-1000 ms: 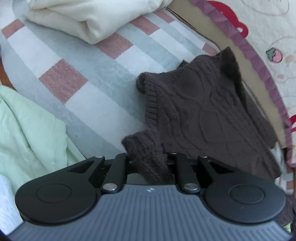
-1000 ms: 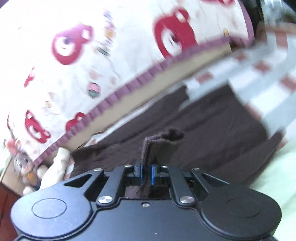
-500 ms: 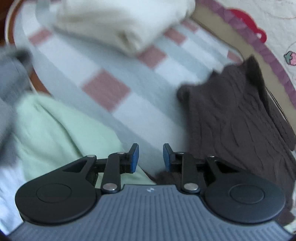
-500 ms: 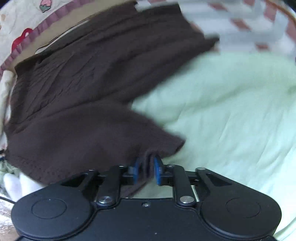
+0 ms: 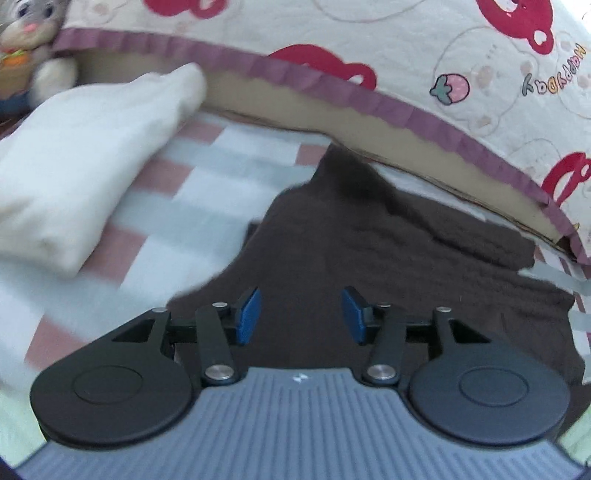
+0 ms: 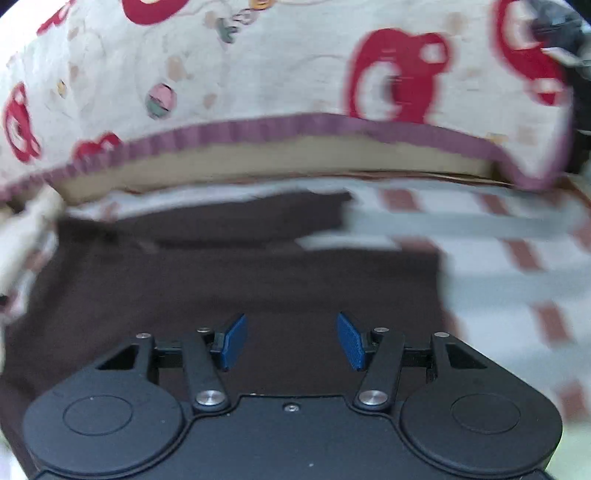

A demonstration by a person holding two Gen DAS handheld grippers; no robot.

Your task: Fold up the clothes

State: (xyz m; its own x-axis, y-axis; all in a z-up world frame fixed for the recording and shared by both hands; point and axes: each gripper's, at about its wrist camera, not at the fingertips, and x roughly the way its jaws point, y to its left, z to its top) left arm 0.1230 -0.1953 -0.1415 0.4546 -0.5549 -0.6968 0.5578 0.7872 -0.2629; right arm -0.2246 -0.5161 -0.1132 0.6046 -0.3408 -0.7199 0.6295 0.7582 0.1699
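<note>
We see the left hand-held gripper (image 5: 301,316) over a dark brown sweater (image 5: 388,266), jaws opening, nothing between the blue pads (image 5: 248,315) — only the knit lying below them. The sweater spreads ahead of and to the right of this gripper on a checked cloth (image 5: 229,155) of pink, grey and white squares. Whether what lies under the cloth is a bed or something else we cannot tell. Ahead-left of the gripper sits a folded cream garment (image 5: 85,162), apart from the sweater. Beyond both runs a white quilt (image 5: 424,48) with red bear prints and a strawberry, edged with a purple frill (image 5: 332,90); a tan band shows under the frill. Far ahead-left, a grey plush toy (image 5: 33,26) at the corner of the view.

Right hand-held gripper (image 6: 291,341) — jaws also opening, gap empty, pads (image 6: 233,341) clear of the fabric. In the right wrist view the sweater (image 6: 221,280) lies directly under and ahead of this gripper, flat, with a second brown layer or flap further ahead near the quilt's (image 6: 277,55) frill (image 6: 295,125). The checked cloth (image 6: 517,258) is bare to the gripper's right. The view is motion-blurred, so knit detail is lost. Pale green fabric (image 5: 14,424) peeks at the near-left edge of the left wrist view.
</note>
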